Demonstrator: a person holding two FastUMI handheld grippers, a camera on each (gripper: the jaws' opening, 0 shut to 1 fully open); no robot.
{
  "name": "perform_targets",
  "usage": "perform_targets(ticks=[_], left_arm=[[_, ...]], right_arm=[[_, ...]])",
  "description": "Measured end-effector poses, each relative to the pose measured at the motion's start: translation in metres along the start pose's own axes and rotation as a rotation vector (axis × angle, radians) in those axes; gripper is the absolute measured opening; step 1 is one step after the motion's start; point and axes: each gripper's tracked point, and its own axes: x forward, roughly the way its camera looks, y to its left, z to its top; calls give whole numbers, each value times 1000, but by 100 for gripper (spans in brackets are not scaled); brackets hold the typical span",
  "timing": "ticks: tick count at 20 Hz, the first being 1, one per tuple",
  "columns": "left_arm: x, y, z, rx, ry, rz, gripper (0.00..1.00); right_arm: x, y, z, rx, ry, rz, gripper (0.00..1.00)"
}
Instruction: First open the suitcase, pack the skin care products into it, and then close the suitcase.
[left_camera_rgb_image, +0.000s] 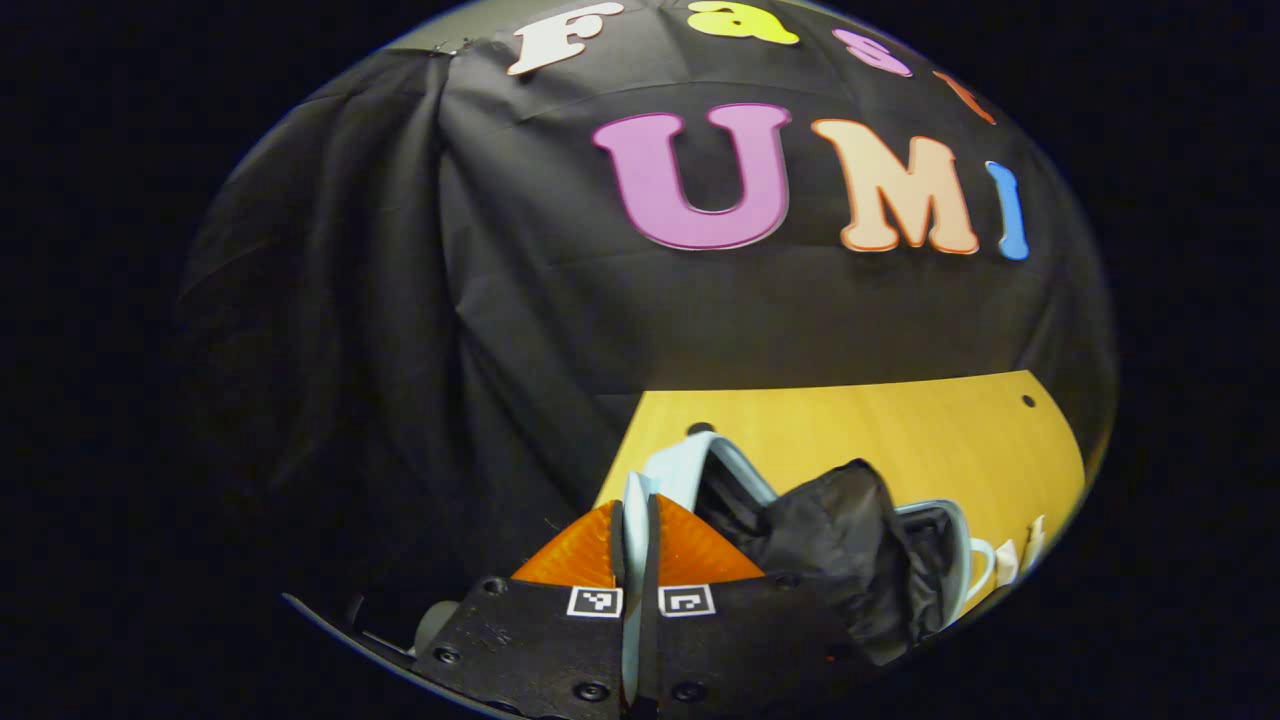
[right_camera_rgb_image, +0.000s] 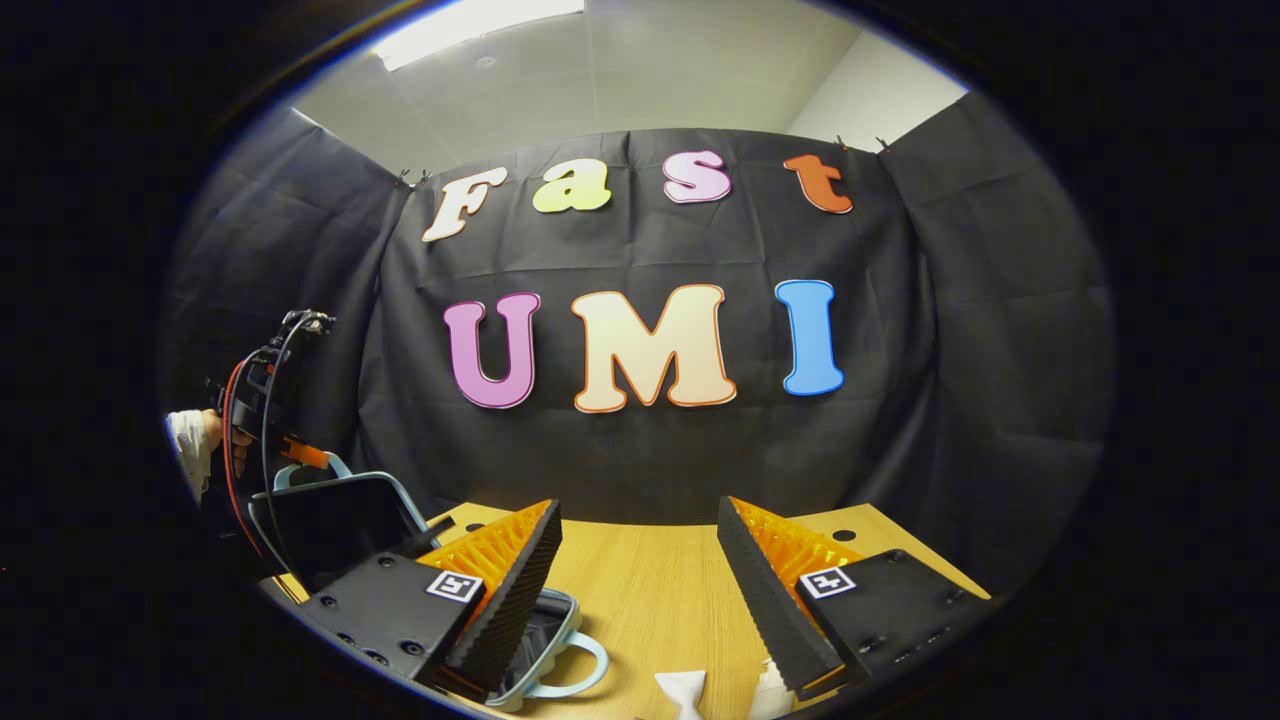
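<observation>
Suitcase (right_camera_rgb_image: 335, 520) lid upright, edge pinched in left gripper (left_camera_rgb_image: 636, 540); right gripper (right_camera_rgb_image: 640, 590) wide apart, level over table (right_camera_rgb_image: 650, 580).

A recording booth set up inside an office-like room: black cloth (right_camera_rgb_image: 1000, 330) hangs as walls, clipped along its top edge, around a pale wooden table (right_camera_rgb_image: 650, 590) (drilled with small round holes), and above it show a white panelled ceiling (right_camera_rgb_image: 640, 80) and a strip light (right_camera_rgb_image: 470, 25).
</observation>
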Motion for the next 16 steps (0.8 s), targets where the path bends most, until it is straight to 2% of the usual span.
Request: perform_targets(ticks=[4,9,16], left_arm=[[34,41,-46,-86,90,6,0],[81,55,-108,-135,190,16,0],[134,53,-187,-196,309,23,0]], right_arm=[[0,22,-2,-31,14,16,99],[3,39,-9,-76,48,26,99],[4,49,-15,-134,98,2,100]])
